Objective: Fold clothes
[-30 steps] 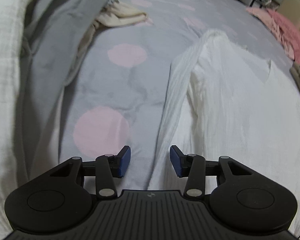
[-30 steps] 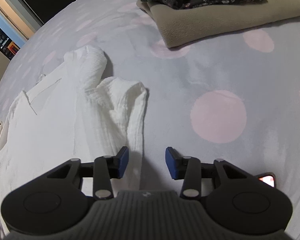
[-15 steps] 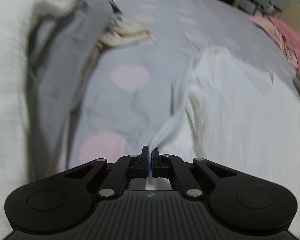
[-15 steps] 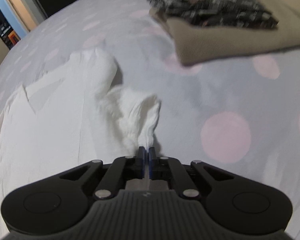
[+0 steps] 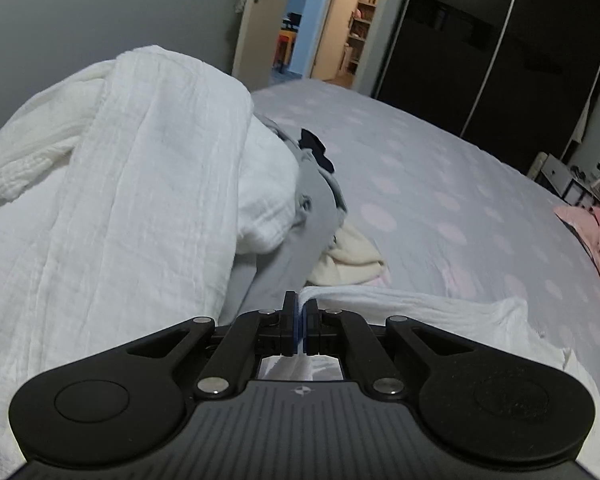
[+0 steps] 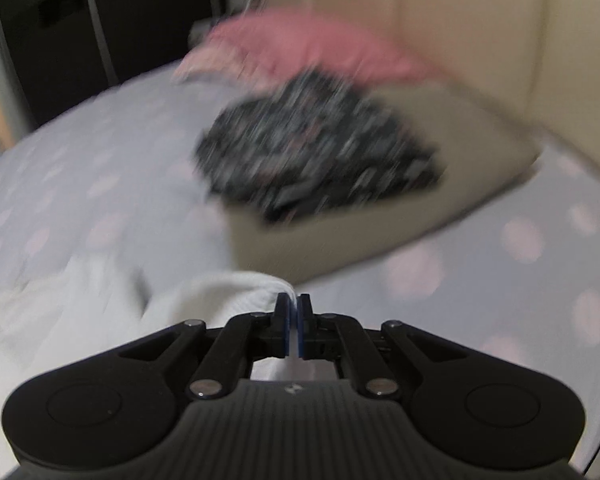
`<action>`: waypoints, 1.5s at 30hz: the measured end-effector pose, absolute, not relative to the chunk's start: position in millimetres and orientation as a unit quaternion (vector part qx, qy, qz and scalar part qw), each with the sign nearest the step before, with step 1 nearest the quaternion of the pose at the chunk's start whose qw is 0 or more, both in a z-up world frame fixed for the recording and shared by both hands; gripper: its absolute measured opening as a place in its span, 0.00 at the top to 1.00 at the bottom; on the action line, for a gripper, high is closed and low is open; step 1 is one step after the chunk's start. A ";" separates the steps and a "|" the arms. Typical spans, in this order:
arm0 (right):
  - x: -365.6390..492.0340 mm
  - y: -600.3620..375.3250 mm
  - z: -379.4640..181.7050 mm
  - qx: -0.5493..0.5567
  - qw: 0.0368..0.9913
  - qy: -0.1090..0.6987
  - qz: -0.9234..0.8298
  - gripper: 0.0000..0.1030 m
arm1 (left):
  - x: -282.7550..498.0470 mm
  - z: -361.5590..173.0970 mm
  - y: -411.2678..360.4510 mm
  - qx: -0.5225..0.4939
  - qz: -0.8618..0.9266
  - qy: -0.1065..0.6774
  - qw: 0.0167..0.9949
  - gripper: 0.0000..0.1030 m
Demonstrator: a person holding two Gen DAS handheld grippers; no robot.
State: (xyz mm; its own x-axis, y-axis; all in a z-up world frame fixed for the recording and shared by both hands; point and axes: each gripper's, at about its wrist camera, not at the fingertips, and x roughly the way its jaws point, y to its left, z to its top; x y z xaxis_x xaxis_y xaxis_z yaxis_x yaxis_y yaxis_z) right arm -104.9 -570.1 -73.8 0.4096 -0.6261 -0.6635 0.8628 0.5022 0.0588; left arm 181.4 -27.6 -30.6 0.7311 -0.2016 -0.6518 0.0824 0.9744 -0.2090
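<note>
We see two grippers: the left gripper (image 5: pixel 300 320) and the right gripper (image 6: pixel 294 326). We count one white garment (image 5: pixel 420 308), one big white blanket (image 5: pixel 140 200), one cream cloth (image 5: pixel 352 260), one dark patterned garment (image 6: pixel 320 152) and one bed (image 5: pixel 440 200).

White, grey and pink across the bed

We see a white garment (image 5: pixel 420 308), a grey bedsheet (image 5: pixel 440 184) with pale pink dots, a dark speckled garment (image 6: pixel 320 148) on beige, black grippers with blue pads (image 5: pixel 297 324).
</note>
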 end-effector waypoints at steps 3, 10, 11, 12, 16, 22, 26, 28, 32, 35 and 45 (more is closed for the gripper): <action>-112.8 -569.3 -54.2 0.192 0.828 0.255 -0.461 0.96 | 180.8 -36.2 -34.9 -0.078 -0.084 0.369 0.923 1.00; -97.3 -525.7 -57.8 0.192 0.889 0.291 -0.297 0.96 | 171.9 -49.2 -56.1 -0.052 -0.107 0.391 0.913 1.00; -93.0 -515.3 -62.2 0.187 0.894 0.303 -0.273 0.96 | 171.0 -50.4 -57.3 -0.052 -0.108 0.393 0.912 1.00; -88.2 -503.5 -67.6 0.178 0.898 0.315 -0.250 0.96 | 170.2 -51.4 -58.2 -0.053 -0.108 0.394 0.911 1.00; -71.2 -457.5 -93.6 0.138 0.902 0.372 -0.171 0.96 | 169.0 -55.6 -58.9 -0.052 -0.106 0.405 0.907 1.00; -58.4 -419.8 -134.0 0.092 0.880 0.451 -0.119 0.88 | 164.4 -63.3 -61.6 -0.038 -0.101 0.421 0.900 1.00; -71.1 -428.7 -125.7 0.114 0.883 0.440 -0.116 0.71 | 163.4 -66.4 -60.6 -0.037 -0.099 0.427 0.898 1.00; -80.5 -444.9 -113.1 0.147 0.890 0.412 -0.129 0.67 | 163.5 -66.6 -61.1 -0.038 -0.099 0.428 0.898 1.00; -95.7 -484.0 -96.1 0.192 0.890 0.364 -0.194 0.66 | 164.4 -67.3 -62.8 -0.037 -0.100 0.429 0.897 1.00; -108.4 -516.3 -101.1 0.232 0.871 0.354 -0.251 0.66 | 165.2 -67.8 -63.7 -0.037 -0.100 0.430 0.896 1.00; -151.6 -570.5 -164.0 0.368 0.766 0.405 -0.338 0.57 | 166.2 -68.6 -68.2 -0.036 -0.100 0.435 0.894 1.00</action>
